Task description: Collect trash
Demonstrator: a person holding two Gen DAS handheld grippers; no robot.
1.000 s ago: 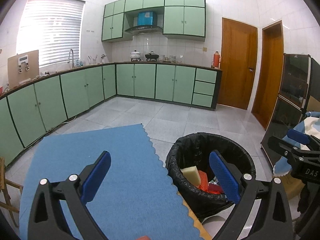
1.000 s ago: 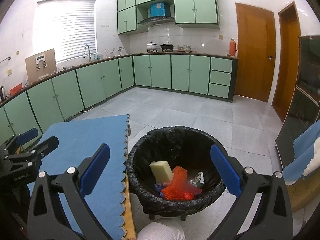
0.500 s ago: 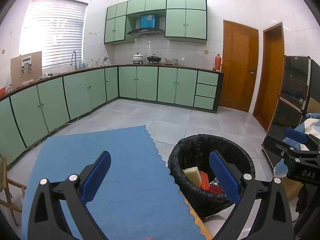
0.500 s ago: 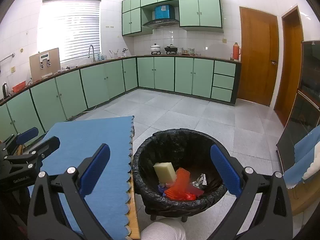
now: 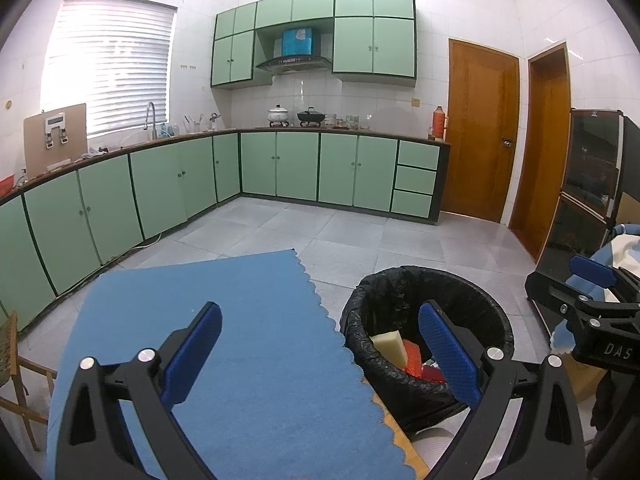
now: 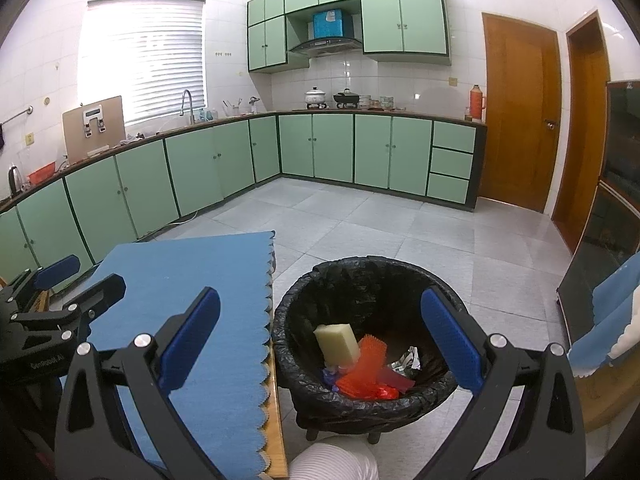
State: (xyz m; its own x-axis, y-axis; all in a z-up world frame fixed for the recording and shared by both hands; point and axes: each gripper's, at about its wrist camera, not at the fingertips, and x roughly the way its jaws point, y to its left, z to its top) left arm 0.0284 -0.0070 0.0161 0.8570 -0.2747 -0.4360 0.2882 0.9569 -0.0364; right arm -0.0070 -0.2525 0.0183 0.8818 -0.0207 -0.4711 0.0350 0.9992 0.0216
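Both cams tilted up slightly; left gripper [image 5: 320, 354] & right gripper [image 6: 320, 346] level, jaws wide.

There is one trash bin [image 6: 304, 312] with a black liner, and in it I count one pale yellow sponge block [image 6: 336, 342], one orange-red net piece [image 6: 370, 364] and one small crumpled foil piece [image 6: 406, 360]; the blue and red scraps below them I cannot count. One blue cloth [image 6: 192, 288] lies on the table. Two grippers are seen, the left gripper [image 5: 320, 350] and the right gripper [image 6: 320, 342], each with two blue pads held wide apart. On the far wall are two wooden doors [image 6: 518, 112], and on the stove two pots [image 6: 318, 95]
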